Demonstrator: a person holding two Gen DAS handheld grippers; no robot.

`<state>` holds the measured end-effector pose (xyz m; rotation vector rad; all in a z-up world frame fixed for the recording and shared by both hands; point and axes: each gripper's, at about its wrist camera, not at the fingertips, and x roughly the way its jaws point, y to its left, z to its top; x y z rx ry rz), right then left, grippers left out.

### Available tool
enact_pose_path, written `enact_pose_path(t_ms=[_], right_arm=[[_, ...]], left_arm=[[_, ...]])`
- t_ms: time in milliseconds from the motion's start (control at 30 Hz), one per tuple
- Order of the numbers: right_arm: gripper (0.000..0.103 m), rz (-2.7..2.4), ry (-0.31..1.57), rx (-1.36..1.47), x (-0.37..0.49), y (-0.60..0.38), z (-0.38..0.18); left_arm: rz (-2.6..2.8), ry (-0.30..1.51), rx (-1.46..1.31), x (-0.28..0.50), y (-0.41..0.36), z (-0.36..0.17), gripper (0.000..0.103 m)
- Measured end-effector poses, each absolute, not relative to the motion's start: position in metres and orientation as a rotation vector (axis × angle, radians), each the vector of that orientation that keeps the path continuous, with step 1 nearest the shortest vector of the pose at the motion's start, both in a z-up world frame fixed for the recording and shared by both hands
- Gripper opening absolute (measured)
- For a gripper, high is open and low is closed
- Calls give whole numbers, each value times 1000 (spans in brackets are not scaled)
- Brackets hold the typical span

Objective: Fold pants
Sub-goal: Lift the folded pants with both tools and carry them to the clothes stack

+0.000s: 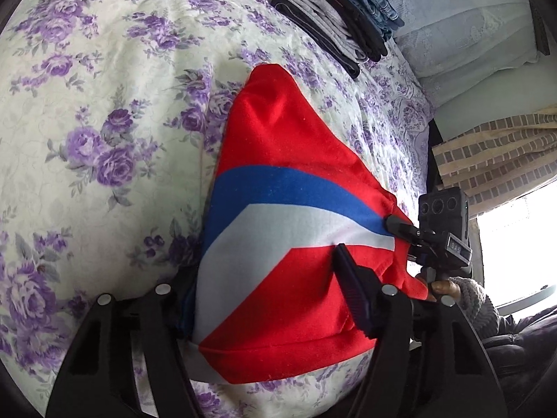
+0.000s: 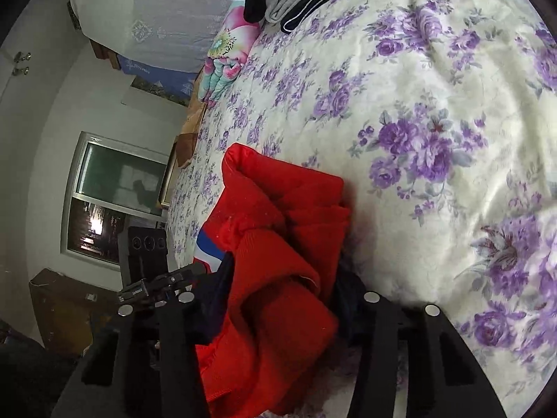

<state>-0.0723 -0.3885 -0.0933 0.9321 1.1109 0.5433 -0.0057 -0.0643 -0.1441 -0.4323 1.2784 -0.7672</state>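
Nearest, the left gripper (image 1: pixel 264 292) clamps the near edge of the red pants (image 1: pixel 289 181), its fingers (image 1: pixel 351 289) pressing the fabric. Beside it, the right gripper (image 2: pixel 278 306) pinches the bunched red cloth the same way. The pants lie partly folded on the floral bedspread (image 1: pixel 104 104). To fold cleanly, both grips should lift level together, keeping edges aligned. Farther off sits a stack of folded clothes (image 1: pixel 341 17).

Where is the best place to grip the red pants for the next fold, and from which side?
Probably the near thick end of the red pants, one corner each. Come low from the near bed edge: the layers bunch there, while the far end tapers flat on the bedspread.
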Motion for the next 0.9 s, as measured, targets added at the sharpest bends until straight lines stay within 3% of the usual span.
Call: enact_pose_path(t_ms=[200,567,900], right_arm=[[40,552,1102,862,-78,-384,-76],[36,544,1079,822,-92,-393,-59],[36,493,836,635,-4,-460,69]], left_arm=[[-790,1268,-441,-15,-64,-124,37],[-804,1263,-380,-20,-86,-100,32],[-947,1016,-253,93,-168,37,31]])
